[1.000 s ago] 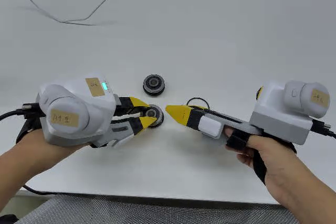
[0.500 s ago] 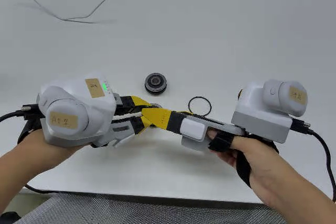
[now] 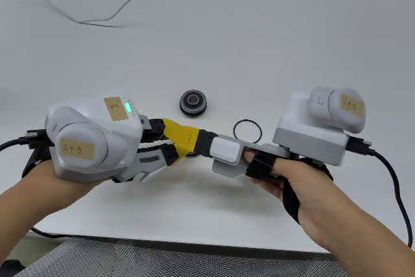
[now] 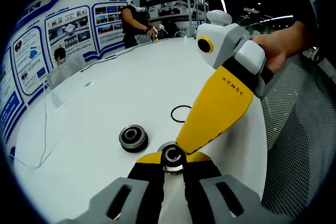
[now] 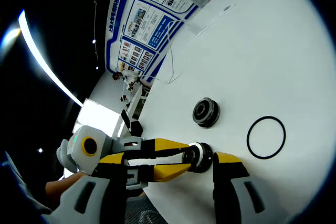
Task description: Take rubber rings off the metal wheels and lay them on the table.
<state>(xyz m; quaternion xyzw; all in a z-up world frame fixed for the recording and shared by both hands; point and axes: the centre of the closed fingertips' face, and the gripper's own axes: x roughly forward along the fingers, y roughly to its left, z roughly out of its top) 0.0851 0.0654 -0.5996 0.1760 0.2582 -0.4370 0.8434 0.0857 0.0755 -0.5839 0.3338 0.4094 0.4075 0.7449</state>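
Left hand-held gripper (image 4: 172, 159): it is clamping its two yellow-tipped jaws on a metal wheel (image 4: 172, 155), holding it just above the white surface (image 3: 292, 50) and gripping it from both sides. Whether a rubber ring is sitting on the rim of this held wheel cannot be told.

Right hand-held gripper (image 5: 198, 165): it is reaching across to the held wheel from the opposite side. In the right gripper view its jaws are standing apart, one tip on each side of the held wheel and just beside it. Whether they are pressing on it cannot be told. In the left gripper view one broad yellow jaw of this hand-held gripper is lying over the edge of the held wheel. In the head view it is covering the held wheel altogether.

Second wheel (image 3: 193, 102): it is lying flat on the surface, near the held wheel and beyond it from the person, untouched by either hand-held gripper.

Loose rubber ring (image 3: 247, 130): a thin black ring is lying flat on the surface, near the held wheel and on its right-gripper side, apart from the second wheel.

Cable (image 3: 97, 23): it is trailing over the surface well beyond the held wheel, toward the far edge.
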